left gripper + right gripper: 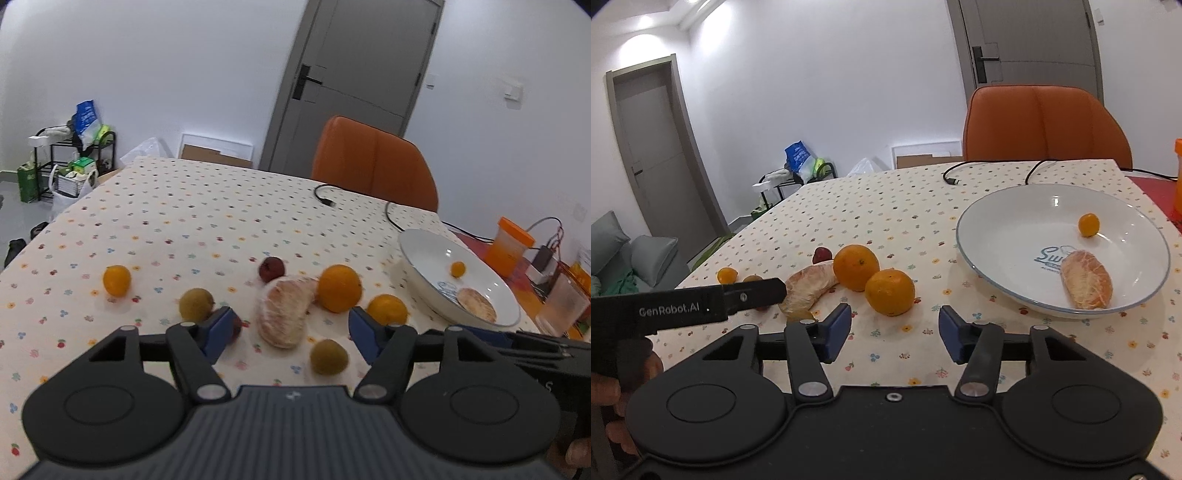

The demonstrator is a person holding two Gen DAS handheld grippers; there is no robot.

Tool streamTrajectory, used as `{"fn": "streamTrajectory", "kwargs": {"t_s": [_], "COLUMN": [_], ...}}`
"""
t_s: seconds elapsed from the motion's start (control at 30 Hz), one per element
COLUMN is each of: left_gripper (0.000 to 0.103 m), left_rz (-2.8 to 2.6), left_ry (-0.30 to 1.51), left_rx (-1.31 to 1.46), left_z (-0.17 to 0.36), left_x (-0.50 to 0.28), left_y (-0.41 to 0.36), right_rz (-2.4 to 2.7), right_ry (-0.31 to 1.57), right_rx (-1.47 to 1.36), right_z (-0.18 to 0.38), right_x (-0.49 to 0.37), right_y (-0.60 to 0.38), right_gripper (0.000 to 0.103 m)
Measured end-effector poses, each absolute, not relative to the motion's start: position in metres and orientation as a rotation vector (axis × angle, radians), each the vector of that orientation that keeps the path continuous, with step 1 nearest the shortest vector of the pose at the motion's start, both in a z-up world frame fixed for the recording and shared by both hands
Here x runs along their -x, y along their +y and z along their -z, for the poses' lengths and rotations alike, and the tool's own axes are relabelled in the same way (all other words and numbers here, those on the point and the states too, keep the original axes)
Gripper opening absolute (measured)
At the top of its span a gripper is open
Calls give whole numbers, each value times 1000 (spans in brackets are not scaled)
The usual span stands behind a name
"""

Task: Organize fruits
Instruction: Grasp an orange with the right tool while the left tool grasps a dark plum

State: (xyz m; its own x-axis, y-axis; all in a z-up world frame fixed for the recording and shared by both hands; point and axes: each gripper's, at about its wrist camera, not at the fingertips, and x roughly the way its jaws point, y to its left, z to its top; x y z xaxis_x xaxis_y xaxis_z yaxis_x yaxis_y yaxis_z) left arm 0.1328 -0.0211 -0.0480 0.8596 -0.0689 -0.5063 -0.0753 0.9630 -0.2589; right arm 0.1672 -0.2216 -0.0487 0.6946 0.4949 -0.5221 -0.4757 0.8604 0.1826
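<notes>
left tongs (291, 332) gaping, gripping nothing | peeled pomelo segment (282, 314) lying between them | right tongs (894, 330) gaping, empty | orange (890, 291) sitting at 12 o'clock

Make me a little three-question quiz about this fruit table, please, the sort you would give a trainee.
1. True or false: the white plate is empty.
2. Which fruit lies between the left gripper fingers? A) peeled pomelo segment B) dark red fruit C) large orange
3. Is the right gripper holding anything?

Key: 1. False: it holds a small orange fruit and a pomelo segment. 2. A. 3. No, its fingers are apart over bare tablecloth.
</notes>
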Motion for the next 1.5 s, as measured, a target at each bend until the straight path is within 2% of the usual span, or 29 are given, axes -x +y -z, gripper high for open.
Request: {"fn": "streamTrajectory", "kwargs": {"t_s": [0.07,0.37,0.77,0.9,0.93,1.03,1.2,1.27,1.5], "left_gripper": [63,54,52,52,51,37,31,21,21], "left_rz": [-11,19,-3,-20,-22,-27,-34,-43,-14], "left_ry": [542,541,546,574,582,602,589,580,563], "left_rx": [279,268,257,276,284,317,315,318,325], "left_z": [50,49,51,58,61,69,66,62,54], "left_x": [-136,-153,-163,-157,-156,-155,-152,-151,-144], "left_y": [-18,-19,-14,-5,-3,2,1,1,1], "right_rz": [-549,-548,-569,-568,-566,-567,-560,-559,-557], "right_ry": [598,620,648,649,647,646,628,623,611], "right_rx": [-38,-46,-58,-65,-71,-78,-82,-85,-96], "right_z": [50,55,65,69,69,69,65,64,59], "right_x": [-171,-189,-207,-208,-209,-208,-202,-199,-192], "right_y": [-220,-214,-200,-199,-199,-201,-206,-207,-210], "right_gripper": [46,44,43,38,37,36,36,36,36]}}
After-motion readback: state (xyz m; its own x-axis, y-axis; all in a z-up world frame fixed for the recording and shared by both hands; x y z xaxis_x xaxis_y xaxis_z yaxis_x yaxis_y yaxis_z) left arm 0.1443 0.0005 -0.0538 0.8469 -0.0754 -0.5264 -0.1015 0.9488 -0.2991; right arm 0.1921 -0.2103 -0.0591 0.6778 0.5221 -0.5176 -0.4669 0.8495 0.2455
